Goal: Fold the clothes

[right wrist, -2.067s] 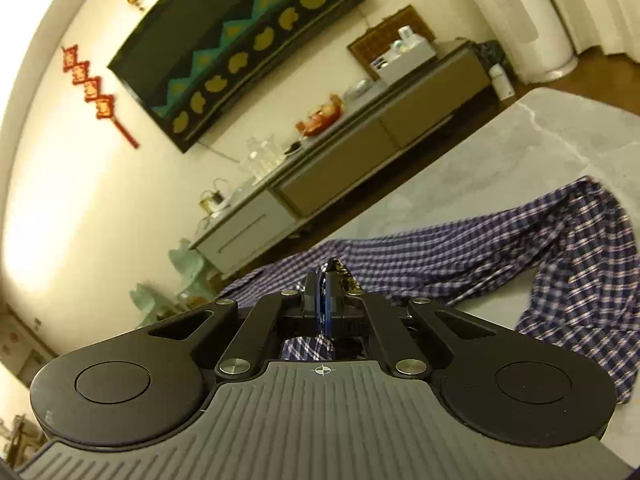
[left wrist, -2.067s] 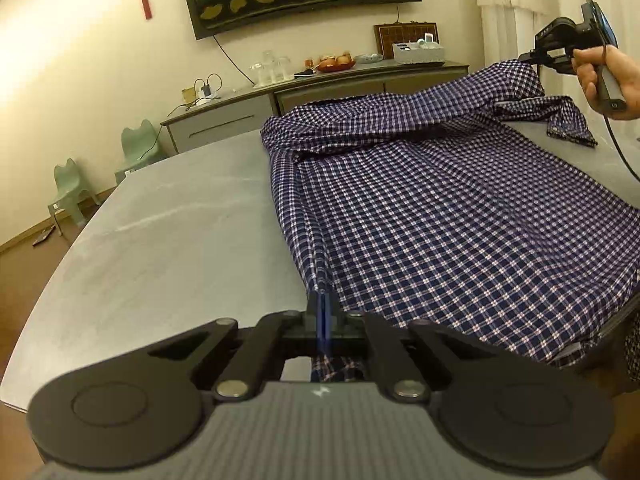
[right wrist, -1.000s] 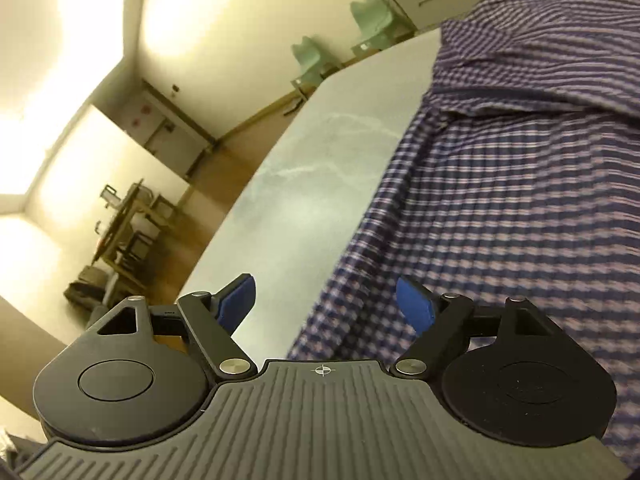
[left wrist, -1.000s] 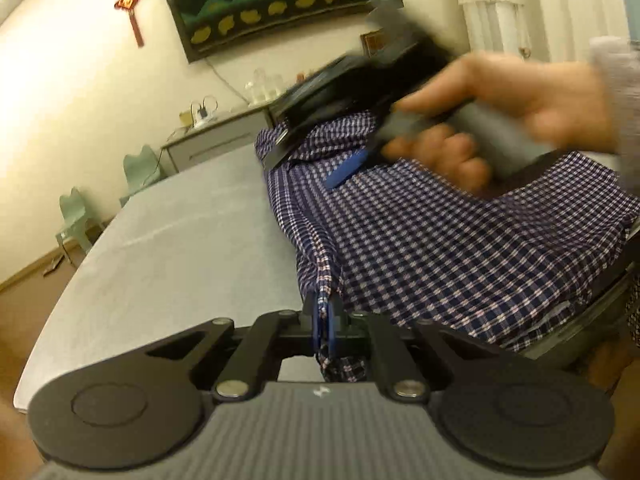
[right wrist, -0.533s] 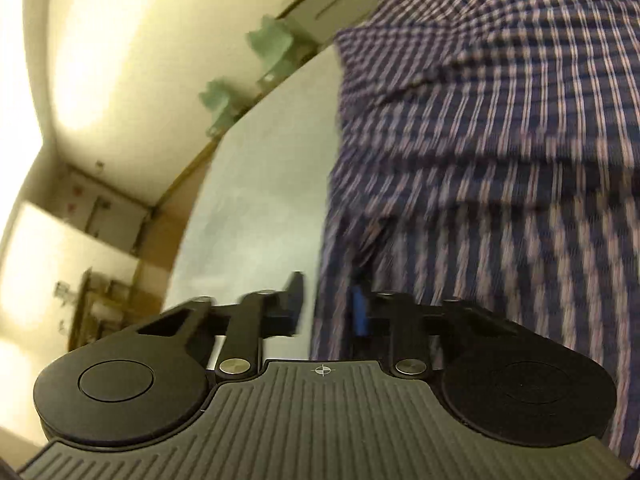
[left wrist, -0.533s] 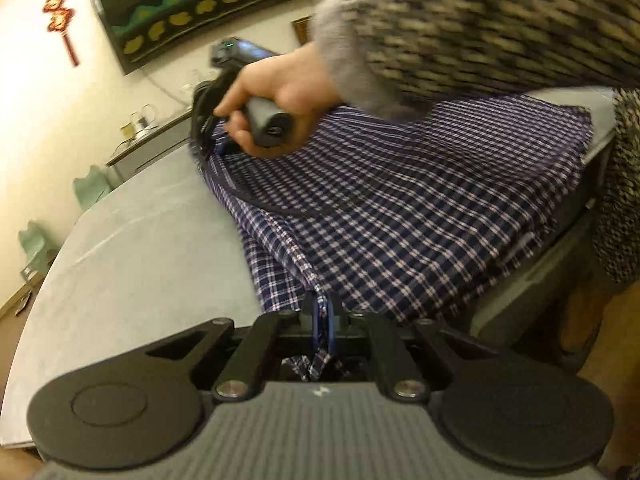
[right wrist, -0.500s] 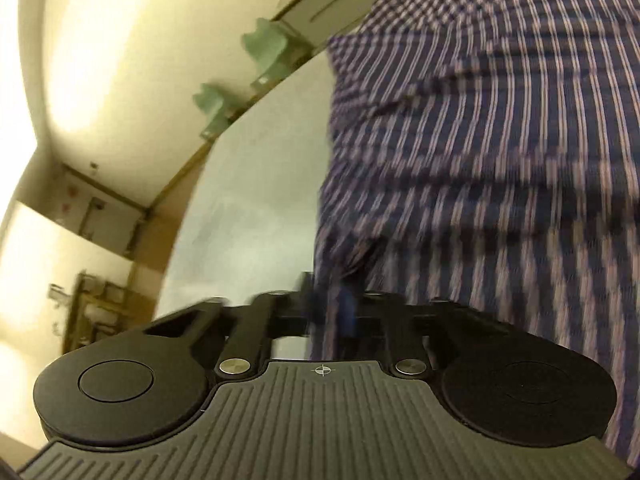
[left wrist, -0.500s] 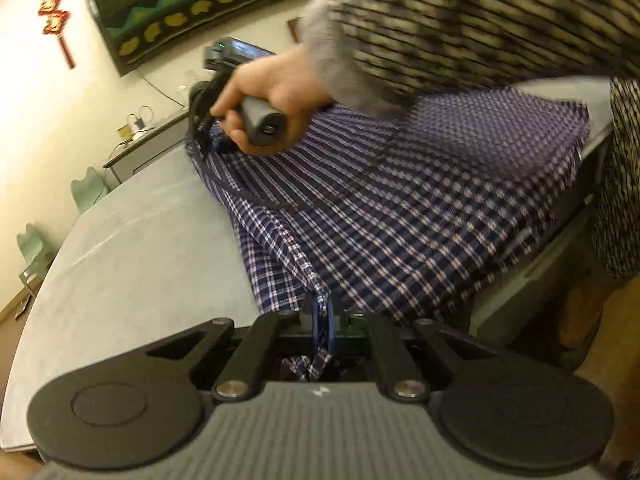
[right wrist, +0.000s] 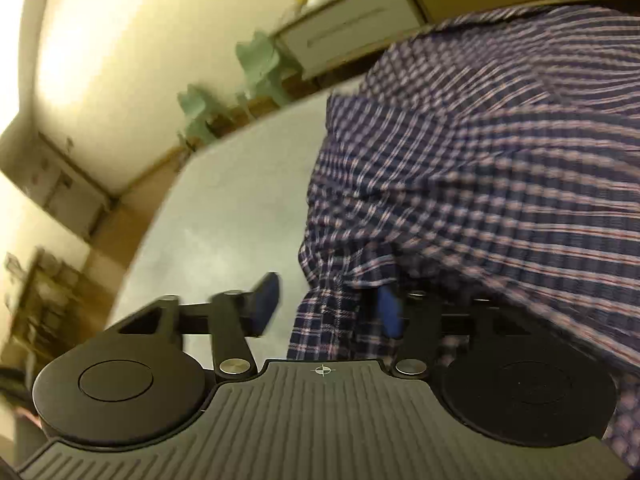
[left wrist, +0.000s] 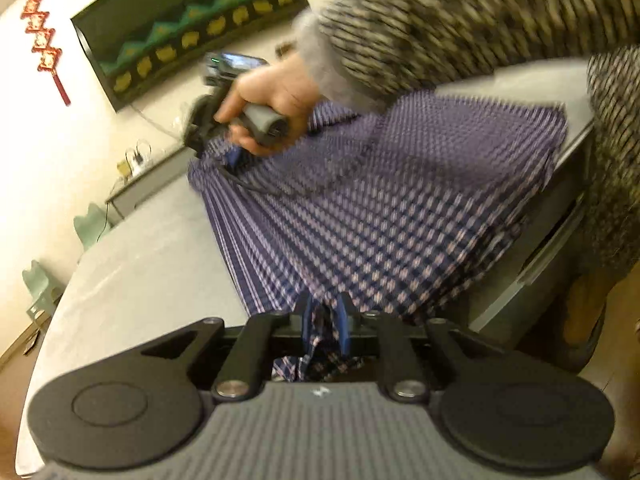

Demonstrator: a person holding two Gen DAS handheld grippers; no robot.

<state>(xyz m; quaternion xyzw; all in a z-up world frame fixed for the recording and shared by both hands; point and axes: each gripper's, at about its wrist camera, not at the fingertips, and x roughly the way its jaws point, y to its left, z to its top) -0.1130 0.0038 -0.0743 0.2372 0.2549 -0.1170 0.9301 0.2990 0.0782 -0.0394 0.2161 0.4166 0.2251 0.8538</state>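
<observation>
Nearest, the left hand-held gripper (left wrist: 323, 322) pinches the checked shirt (left wrist: 392, 216) by its hem; the right hand-held gripper (right wrist: 328, 306) gapes around the far edge, apparently steadying the shirt on the tabletop (left wrist: 152, 280).

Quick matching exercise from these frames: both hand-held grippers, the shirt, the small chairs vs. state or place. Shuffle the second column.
1. left hand-held gripper
2. right hand-held gripper
3. checked shirt
4. small chairs

A. pale green, on the floor beyond the table
B. open, shirt edge between its fingers
C. lying on the grey table
D. closed on a bunch of fabric

Pairs: 1-D, 2-B, 3-C, 4-A
</observation>
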